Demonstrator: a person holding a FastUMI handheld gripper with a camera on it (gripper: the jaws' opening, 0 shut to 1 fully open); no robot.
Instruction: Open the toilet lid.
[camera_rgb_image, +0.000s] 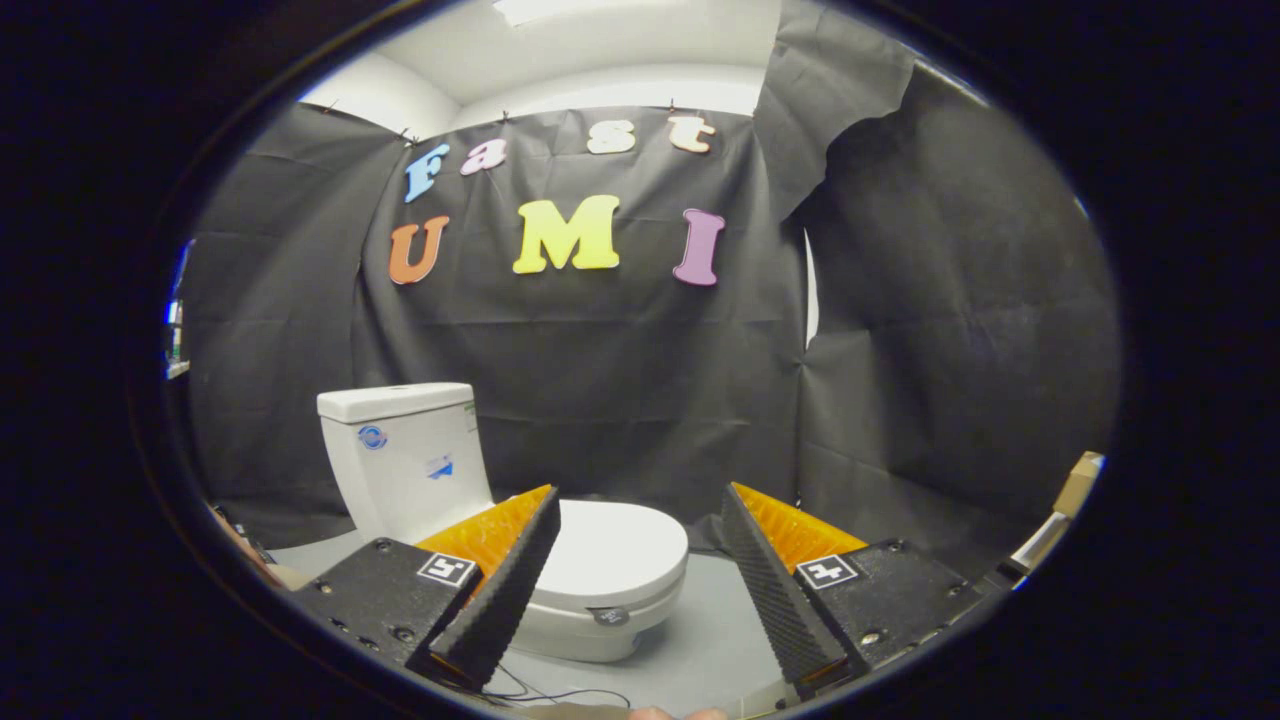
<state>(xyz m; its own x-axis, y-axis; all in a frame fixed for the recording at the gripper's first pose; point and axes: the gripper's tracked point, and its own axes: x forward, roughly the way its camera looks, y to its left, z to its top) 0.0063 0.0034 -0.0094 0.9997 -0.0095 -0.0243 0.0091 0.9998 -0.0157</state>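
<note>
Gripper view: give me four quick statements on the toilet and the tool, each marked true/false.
1. The toilet lid is down. True.
2. The tool is shut on the lid. False: its fingers stand wide apart, short of the toilet, touching nothing.
3. The tank stands behind the bowl, against the black cloth wall. True.
4. The toilet sits on a wooden table. False: it stands on a grey floor.

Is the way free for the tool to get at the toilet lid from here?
Probably yes. The tool is open, and the closed toilet lid lies ahead between its fingers, with bare floor between.
</note>
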